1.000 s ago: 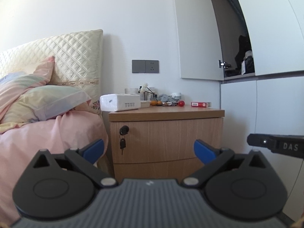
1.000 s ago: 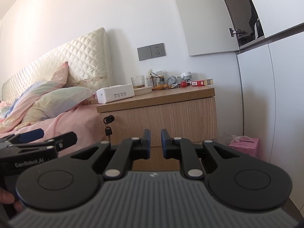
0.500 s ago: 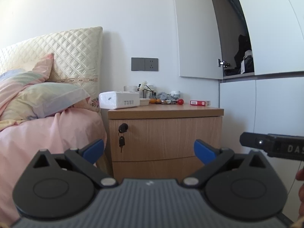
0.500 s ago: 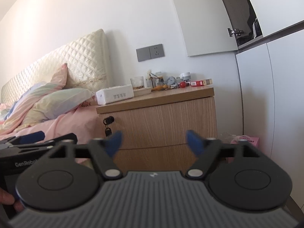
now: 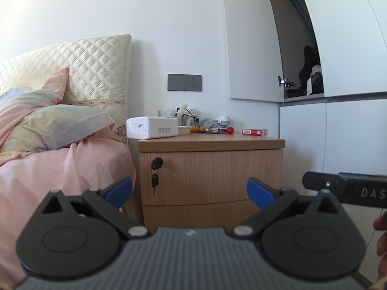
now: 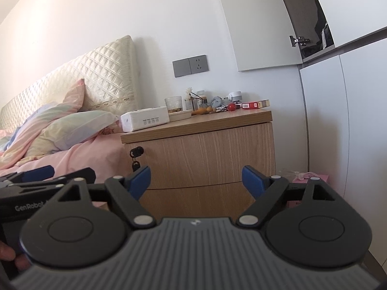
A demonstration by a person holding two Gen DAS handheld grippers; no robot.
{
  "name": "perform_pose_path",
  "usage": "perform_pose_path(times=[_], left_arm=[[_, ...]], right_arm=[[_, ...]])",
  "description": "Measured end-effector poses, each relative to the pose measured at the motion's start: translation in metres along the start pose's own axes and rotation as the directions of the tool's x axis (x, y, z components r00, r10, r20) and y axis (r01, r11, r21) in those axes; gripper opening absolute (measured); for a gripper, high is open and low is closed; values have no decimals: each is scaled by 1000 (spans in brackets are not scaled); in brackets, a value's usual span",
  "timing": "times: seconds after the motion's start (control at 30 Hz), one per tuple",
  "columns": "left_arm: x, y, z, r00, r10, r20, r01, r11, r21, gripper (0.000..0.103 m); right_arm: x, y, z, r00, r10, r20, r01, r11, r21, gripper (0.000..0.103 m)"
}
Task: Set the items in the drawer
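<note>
A wooden nightstand (image 5: 210,176) with two shut drawers stands ahead, also in the right wrist view (image 6: 203,154). Keys hang from the top drawer's lock (image 5: 156,163). On its top lie a white tissue pack (image 5: 152,127), a red box (image 5: 254,132), a red ball (image 5: 230,130), oranges (image 5: 197,129) and small clutter. My left gripper (image 5: 189,192) is open and empty, well short of the drawers. My right gripper (image 6: 194,180) is open and empty, level with the seam between the drawers; its body shows at the left wrist view's right edge (image 5: 348,189).
A bed with pink sheets (image 5: 60,174) and pillows (image 5: 48,125) lies left of the nightstand. White wardrobe doors (image 5: 338,140) stand to the right, one upper door ajar. A pink box (image 6: 312,177) sits on the floor right of the nightstand.
My right gripper has opened from shut to wide open. Both grippers have shifted slightly; the nightstand sits a little lower and closer in the left view.
</note>
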State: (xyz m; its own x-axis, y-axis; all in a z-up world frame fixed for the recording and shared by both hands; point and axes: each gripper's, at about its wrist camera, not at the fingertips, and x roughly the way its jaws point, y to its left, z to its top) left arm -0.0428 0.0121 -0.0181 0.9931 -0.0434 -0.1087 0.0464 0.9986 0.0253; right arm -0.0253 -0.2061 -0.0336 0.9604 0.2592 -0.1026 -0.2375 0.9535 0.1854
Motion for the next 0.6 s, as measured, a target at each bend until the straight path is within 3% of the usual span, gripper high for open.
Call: perform_pose_path(times=[0.6], left_arm=[[-1,-1,-1,1000,-11,-3,11,1000,2,103]], right_arm=[[-2,1,-3,1000,7,-2,-7,1000,-1,84]])
